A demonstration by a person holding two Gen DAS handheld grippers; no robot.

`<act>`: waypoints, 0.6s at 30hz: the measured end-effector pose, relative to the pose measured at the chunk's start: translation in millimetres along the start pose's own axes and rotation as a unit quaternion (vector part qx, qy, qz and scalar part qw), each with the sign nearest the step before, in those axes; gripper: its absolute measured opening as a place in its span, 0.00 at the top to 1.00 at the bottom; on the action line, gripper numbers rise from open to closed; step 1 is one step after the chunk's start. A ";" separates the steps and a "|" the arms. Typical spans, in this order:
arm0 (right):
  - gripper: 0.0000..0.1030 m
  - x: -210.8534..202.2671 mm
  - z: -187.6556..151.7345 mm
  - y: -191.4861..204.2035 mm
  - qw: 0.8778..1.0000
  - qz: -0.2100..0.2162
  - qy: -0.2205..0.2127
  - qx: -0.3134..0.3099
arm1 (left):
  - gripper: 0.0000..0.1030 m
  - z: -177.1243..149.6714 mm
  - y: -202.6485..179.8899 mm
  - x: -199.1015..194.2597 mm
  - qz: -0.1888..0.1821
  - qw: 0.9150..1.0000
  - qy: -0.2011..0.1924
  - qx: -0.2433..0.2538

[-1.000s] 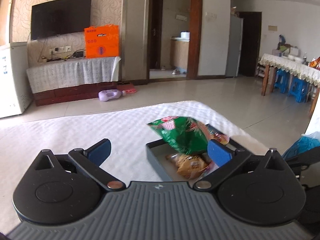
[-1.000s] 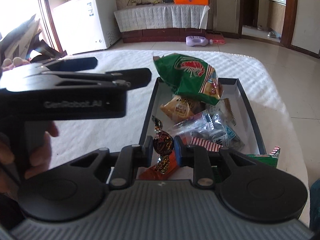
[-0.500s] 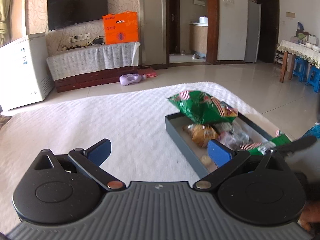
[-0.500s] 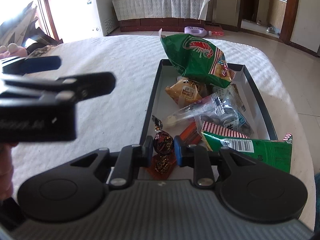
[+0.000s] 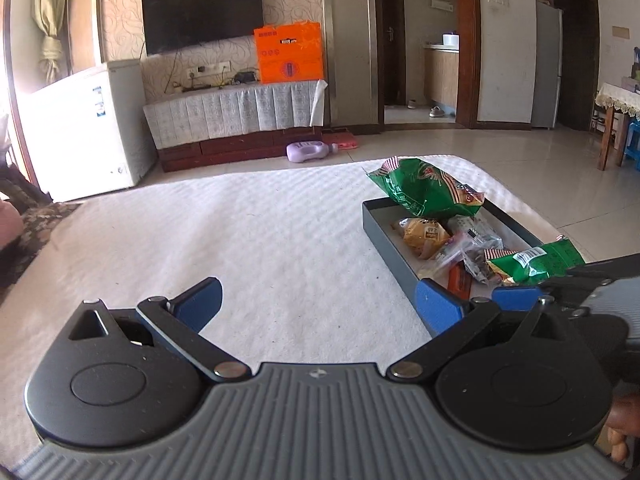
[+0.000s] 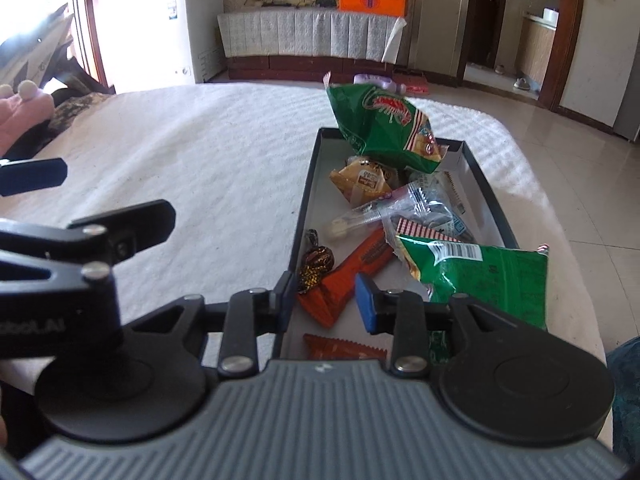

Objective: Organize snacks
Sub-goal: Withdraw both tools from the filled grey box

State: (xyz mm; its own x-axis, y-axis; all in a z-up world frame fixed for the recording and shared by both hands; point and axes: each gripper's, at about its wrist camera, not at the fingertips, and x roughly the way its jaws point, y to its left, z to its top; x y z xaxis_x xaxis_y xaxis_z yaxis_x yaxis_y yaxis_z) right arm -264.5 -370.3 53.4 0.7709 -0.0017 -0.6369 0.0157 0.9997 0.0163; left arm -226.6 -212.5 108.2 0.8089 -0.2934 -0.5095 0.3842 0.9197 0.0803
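Two grippers: both stand over the white cloth [image 5: 248,248], near the tray [image 6: 306,200].
Left gripper [image 5: 318,304]: its blue fingers are spread wide and nothing is between them. It is left of the tray, over bare cloth; its right finger is in front of the tray's near left corner.
Right gripper [image 6: 322,294]: its fingers are parted a little and hold nothing. It is at the near end of the tray, and an orange bar lies in the gap under them.
Tray: dark and long, with a pale floor; it lies on the cloth toward the cloth's right edge.
Candy [image 6: 316,262]: brown and gold, with twisted ends. It lies free in the tray by the left wall, just ahead of the right gripper's left finger.
Orange bar [image 6: 352,276]: it lies slanted in the tray, just right of the candy.
Second orange pack [image 6: 344,348]: at the near end of the tray, partly hidden by the gripper body.
Big green bag [image 6: 384,128]: at the far end of the tray, leaning over the far wall.
Other green bag [image 6: 480,276]: at the near right of the tray, lying over the right wall.
Yellow pack [image 6: 360,180]: in the tray, just below the big green bag.
Clear packs [image 6: 416,208]: in the middle of the tray, between the yellow pack and the other green bag.
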 end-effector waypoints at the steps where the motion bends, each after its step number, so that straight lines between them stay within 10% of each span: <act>1: 0.55 -6.2 -3.3 1.1 1.000 0.004 -0.008 0.002 | 0.00 -0.2 -1.3 -4.5 0.000 1.000 -0.002 0.007; 12: 0.42 -100.1 -38.0 -7.5 0.989 0.017 -0.128 0.074 | 0.00 -7.2 -2.1 -55.1 -0.043 0.998 -0.035 -0.040; 18: 0.27 -125.8 -67.3 4.3 0.996 -0.035 -0.061 0.049 | 0.00 -10.9 -24.2 -65.5 -0.062 0.998 -0.026 -0.002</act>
State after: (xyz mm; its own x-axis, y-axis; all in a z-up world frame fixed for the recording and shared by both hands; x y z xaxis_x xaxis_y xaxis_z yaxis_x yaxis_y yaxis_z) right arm -404.2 -364.3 81.7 0.8369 -0.0802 -0.5414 0.1297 0.9901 0.0538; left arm -293.7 -212.7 130.3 0.7770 -0.4179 -0.4708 0.4810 0.8766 0.0157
